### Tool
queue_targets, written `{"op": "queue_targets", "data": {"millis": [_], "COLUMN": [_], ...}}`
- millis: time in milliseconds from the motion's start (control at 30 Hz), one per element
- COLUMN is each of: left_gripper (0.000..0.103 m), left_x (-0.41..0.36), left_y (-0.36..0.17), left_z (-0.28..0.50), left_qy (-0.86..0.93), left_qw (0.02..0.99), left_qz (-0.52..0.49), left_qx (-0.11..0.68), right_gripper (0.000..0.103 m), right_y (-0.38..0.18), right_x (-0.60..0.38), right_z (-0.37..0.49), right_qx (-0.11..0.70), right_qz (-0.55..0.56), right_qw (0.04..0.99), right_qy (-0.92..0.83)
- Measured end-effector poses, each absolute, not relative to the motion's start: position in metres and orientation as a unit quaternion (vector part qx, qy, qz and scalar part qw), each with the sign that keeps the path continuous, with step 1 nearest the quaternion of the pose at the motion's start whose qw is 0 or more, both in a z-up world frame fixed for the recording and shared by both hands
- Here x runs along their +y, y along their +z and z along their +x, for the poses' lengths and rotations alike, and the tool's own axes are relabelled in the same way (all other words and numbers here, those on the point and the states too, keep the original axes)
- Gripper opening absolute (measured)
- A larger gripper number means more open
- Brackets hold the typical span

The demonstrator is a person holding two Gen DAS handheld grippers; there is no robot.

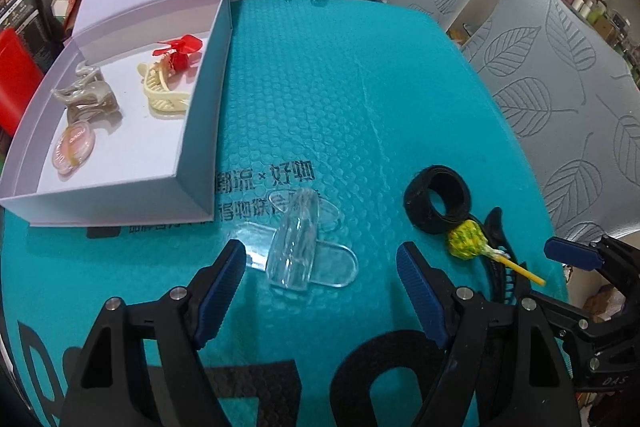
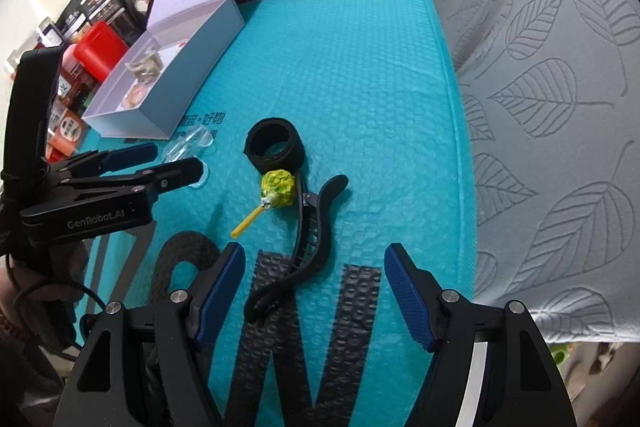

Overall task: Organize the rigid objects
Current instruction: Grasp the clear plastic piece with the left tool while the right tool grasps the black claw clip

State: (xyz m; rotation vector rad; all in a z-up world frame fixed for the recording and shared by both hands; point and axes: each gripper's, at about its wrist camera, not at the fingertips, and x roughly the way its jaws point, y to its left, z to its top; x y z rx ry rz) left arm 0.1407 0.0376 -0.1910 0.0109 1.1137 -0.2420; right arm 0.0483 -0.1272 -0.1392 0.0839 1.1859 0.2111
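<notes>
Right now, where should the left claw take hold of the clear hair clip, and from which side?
Probably across the raised middle ridge of the clear hair clip, coming from above. The flat wings lie low on the teal mat and give little to pinch; the left claw already stands open around it.

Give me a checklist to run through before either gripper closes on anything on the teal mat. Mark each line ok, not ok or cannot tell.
1. Left gripper jaws apart, nothing clamped: ok.
2. Clear hair clip lies between the left jaws, on the teal mat: ok.
3. Right gripper jaws apart, nothing clamped: ok.
4. Black hair clip lies free for a clean grab: not ok; the lollipop rests against its far end.
5. White box open, with bare floor left beside the clips already inside: ok.
6. Black strap roll clear of the black hair clip: cannot tell.
</notes>
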Motion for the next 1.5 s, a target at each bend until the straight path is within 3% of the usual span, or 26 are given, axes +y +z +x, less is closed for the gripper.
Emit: {"op": "queue_targets", "data": {"millis": [700, 1500], "left_gripper": [0.078, 0.077], "left_x": [0.03, 0.041], "left_y": [-0.21, -0.198], "left_z": [0.157, 0.128], "left_qy": [-0.129, -0.141], "left_qw": [0.832, 0.84], "left_qz": [0.091, 0.064], "left_qx": [0.532, 0.52], "right_gripper": [0.073, 0.073], "right_y": [-0.154, -0.161], "right_x": [-0.131, -0.124], "right_z": [0.069, 0.063], "right_qx": [0.572, 0.574], "right_qz": [0.049, 0.043], "right_qw": [0.814, 0.812], "right_qy": [0.085, 0.098]}}
